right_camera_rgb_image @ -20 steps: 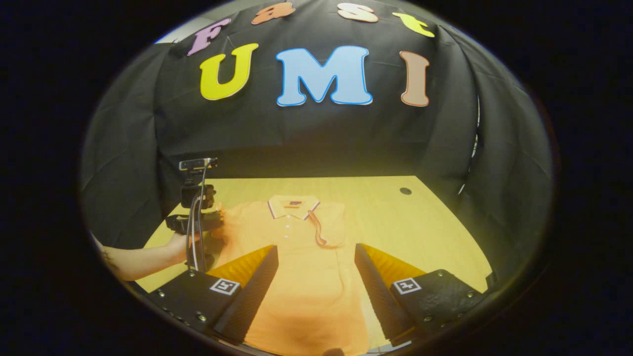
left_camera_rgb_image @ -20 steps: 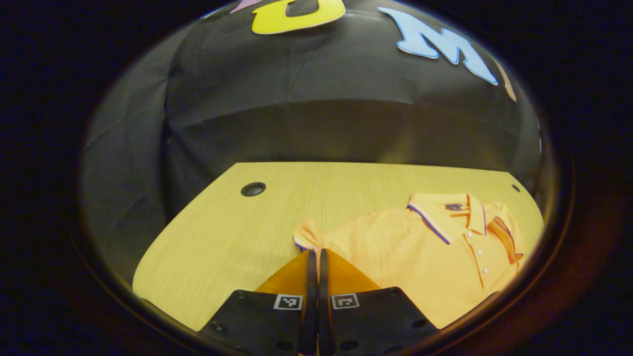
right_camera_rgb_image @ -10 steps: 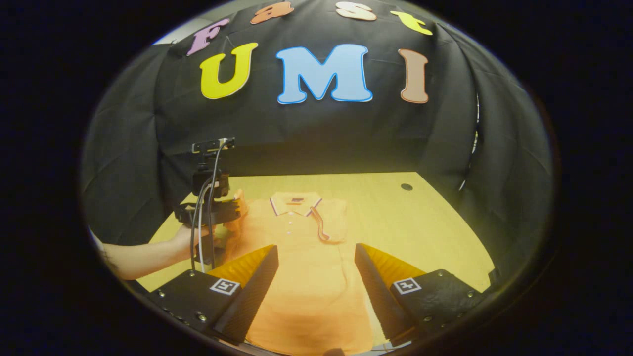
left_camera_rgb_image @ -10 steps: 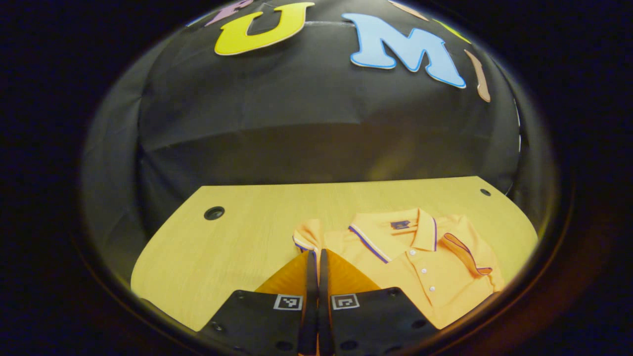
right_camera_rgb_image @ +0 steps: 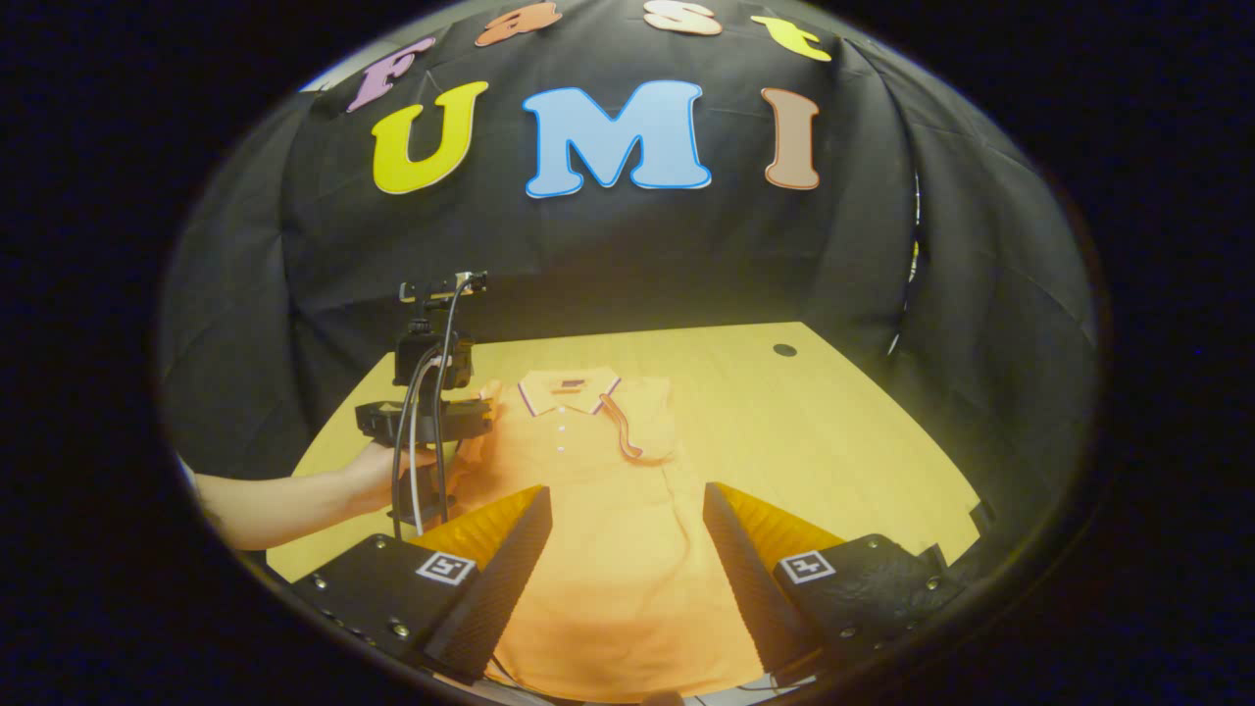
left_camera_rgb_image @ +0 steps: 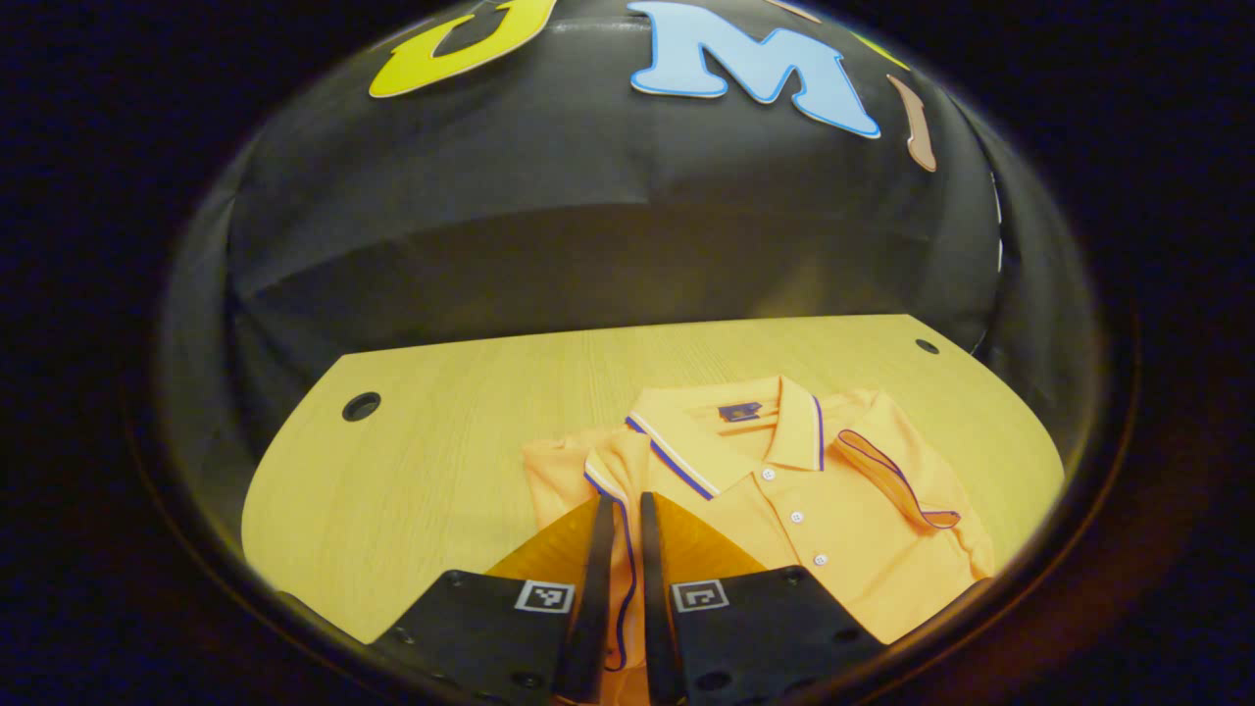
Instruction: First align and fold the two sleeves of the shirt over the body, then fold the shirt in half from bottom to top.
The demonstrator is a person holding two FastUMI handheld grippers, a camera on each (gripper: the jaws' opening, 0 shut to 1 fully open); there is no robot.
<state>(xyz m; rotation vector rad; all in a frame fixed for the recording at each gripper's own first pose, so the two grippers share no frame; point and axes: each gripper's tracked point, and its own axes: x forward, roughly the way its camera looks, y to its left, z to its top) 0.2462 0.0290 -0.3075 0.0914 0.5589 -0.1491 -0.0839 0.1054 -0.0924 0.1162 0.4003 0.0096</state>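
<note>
1. In the left gripper view we see the orange polo shirt [left_camera_rgb_image: 804, 500] lying flat on the wooden table [left_camera_rgb_image: 441, 461], collar toward 12 o'clock, buttons facing up.
2. The left gripper [left_camera_rgb_image: 620, 520] has its fingers nearly together, pinching the trimmed cuff of one sleeve [left_camera_rgb_image: 613, 480], which hangs between them; a narrow slit remains where the cloth passes.
3. That sleeve is drawn across toward the collar [left_camera_rgb_image: 726, 431], sitting at about 10 o'clock from the placket.
4. The other sleeve [left_camera_rgb_image: 897, 476] lies folded over the chest, at 3 o'clock from the buttons.
5. In the right gripper view we see the right gripper [right_camera_rgb_image: 627, 510] hovering above the shirt's lower body, its fingers spread wide and holding nothing.
6. At 9 o'clock there, a person's hand [right_camera_rgb_image: 368, 476] holds the left gripper against the shirt's shoulder.
</note>
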